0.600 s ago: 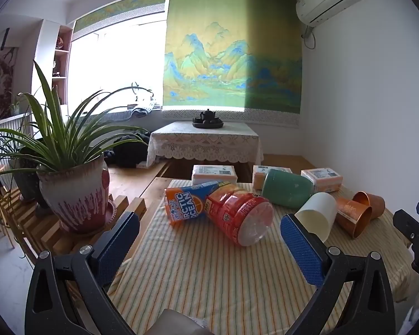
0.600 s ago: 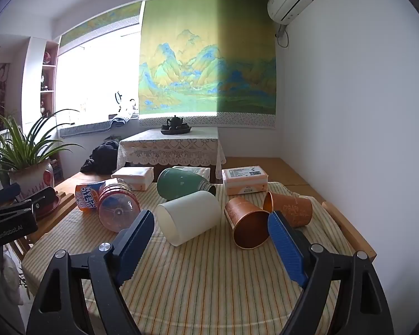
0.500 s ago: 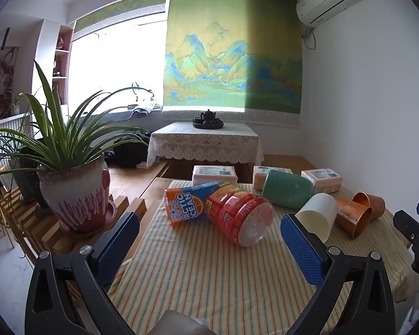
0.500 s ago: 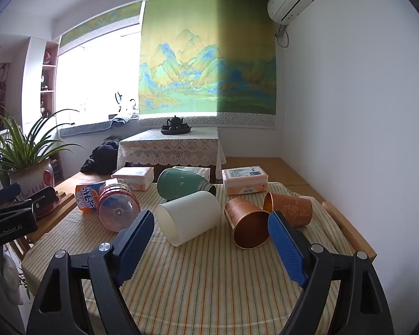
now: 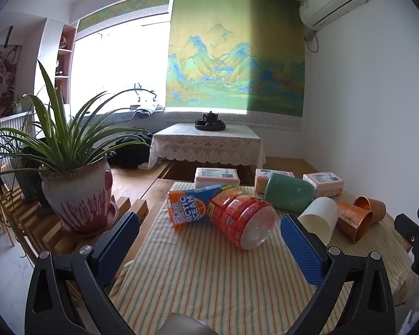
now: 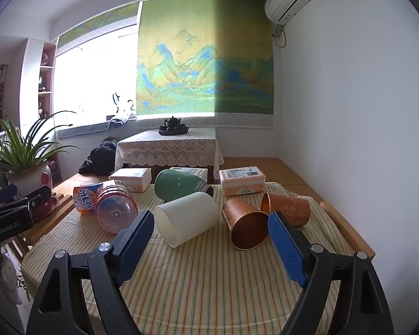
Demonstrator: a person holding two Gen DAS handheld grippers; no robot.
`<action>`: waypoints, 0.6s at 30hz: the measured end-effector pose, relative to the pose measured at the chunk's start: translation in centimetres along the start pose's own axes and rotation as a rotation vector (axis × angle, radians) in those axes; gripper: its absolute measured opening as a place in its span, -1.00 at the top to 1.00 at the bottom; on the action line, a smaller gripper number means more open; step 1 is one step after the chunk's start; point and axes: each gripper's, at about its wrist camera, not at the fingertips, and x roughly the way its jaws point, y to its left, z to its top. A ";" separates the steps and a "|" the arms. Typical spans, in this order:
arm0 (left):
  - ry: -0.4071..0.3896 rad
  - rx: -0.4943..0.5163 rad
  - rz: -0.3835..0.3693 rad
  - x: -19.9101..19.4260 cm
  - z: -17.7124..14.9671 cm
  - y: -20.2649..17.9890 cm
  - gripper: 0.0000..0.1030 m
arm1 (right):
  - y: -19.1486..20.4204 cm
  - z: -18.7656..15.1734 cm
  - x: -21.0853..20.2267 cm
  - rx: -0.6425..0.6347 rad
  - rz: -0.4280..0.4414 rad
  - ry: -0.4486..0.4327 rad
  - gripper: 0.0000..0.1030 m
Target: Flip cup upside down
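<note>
Several cups lie on their sides on the striped tablecloth (image 6: 209,284): a white cup (image 6: 185,217), a green cup (image 6: 178,185), and two copper cups (image 6: 245,224) (image 6: 289,208). In the left wrist view the white cup (image 5: 319,217), green cup (image 5: 289,196) and copper cups (image 5: 354,220) lie to the right. My right gripper (image 6: 209,247) is open and empty, a short way in front of the white and copper cups. My left gripper (image 5: 209,247) is open and empty, in front of an orange bottle (image 5: 223,209).
The Arctic Ocean bottle also shows in the right wrist view (image 6: 106,203). Tissue packs (image 6: 241,180) (image 6: 131,178) line the table's far edge. A potted plant (image 5: 75,192) stands on a wooden rack at left. A lace-covered table with a teapot (image 5: 209,142) stands behind.
</note>
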 end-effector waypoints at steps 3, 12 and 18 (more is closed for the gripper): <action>-0.006 0.012 0.004 -0.1 0.1 -0.1 -0.99 | 0.0 0.0 0.0 0.000 0.000 0.001 -0.57; -0.007 0.017 -0.002 -0.2 0.1 -0.4 -0.99 | -0.1 0.0 0.1 0.006 -0.002 0.006 -0.58; -0.008 0.016 -0.003 -0.2 0.2 -0.4 -0.99 | -0.2 0.1 0.0 0.008 -0.004 0.002 -0.65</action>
